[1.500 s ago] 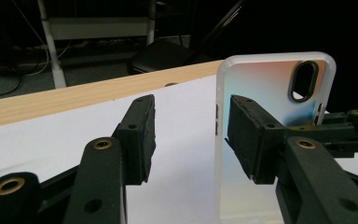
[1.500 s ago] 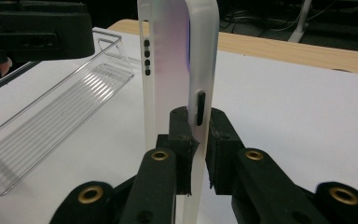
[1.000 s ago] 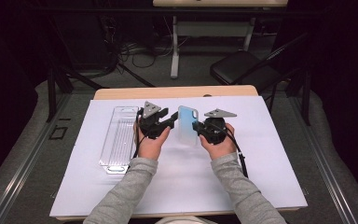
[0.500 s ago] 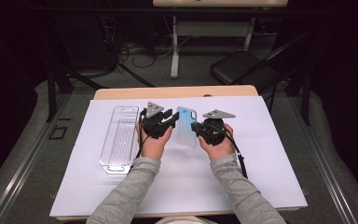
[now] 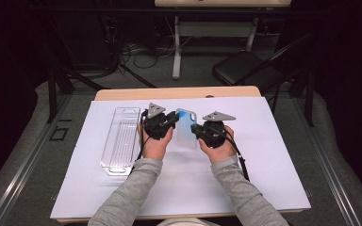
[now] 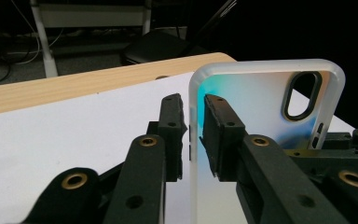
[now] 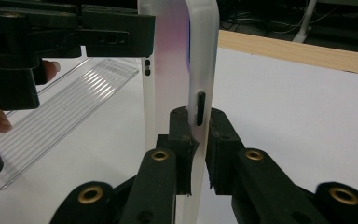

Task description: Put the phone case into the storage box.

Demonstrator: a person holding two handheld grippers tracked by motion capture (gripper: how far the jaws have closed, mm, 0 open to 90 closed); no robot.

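Two black claws [image 5: 172, 123] [image 5: 194, 128], both clamped on opposite rims of one frosted, round-cornered phone case [image 5: 185, 127], left just closing

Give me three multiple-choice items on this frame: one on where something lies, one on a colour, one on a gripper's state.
1. Where does the clear plastic tray lie?
A. beside the left gripper, on its outer side
B. beside the right gripper, on its outer side
C. on the chair

2. What colour is the phone case?
A. solid red
B. frosted clear with a light blue tint
C. black

3. How does the right gripper stand?
A. wide open, apart from the case
B. shut on the tray
C. shut on the edge of the phone case

Answers: 1 A, the high view shows the tray at the left of the white sheet. 2 B, the left gripper view shows it translucent and bluish. 3 C, the right gripper view shows its pads pressed on the case's edge.
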